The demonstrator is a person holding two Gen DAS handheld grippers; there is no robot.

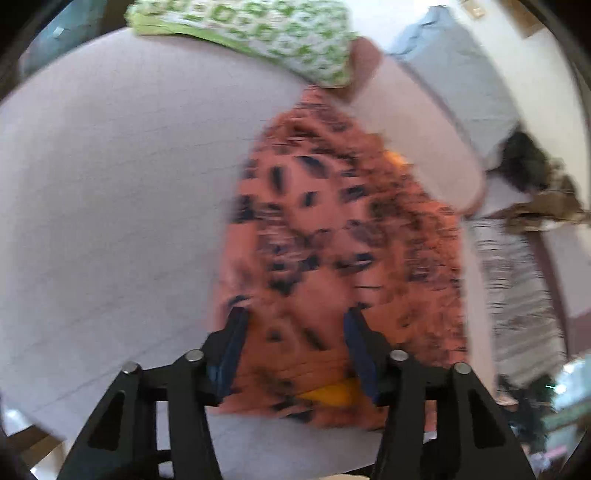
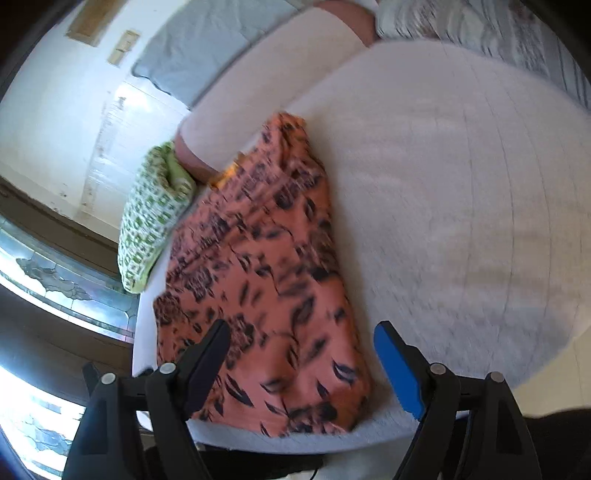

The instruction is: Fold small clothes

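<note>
Over the orange garment [image 1: 332, 229], left gripper [image 1: 295, 317] and right gripper [image 2: 303, 328] hover spread, bare mattress [image 2: 461, 206] alongside.

My left tool [image 1: 295, 321] hung with its jaws apart over the near end of the orange garment [image 1: 332, 240], nothing between them. The black-patterned cloth lay on the pale bed [image 1: 110, 184], a yellow patch [image 1: 332, 395] showing at its near edge. A green-and-white folded piece [image 1: 251, 33] sat at the far edge. Everything was blurred.
</note>
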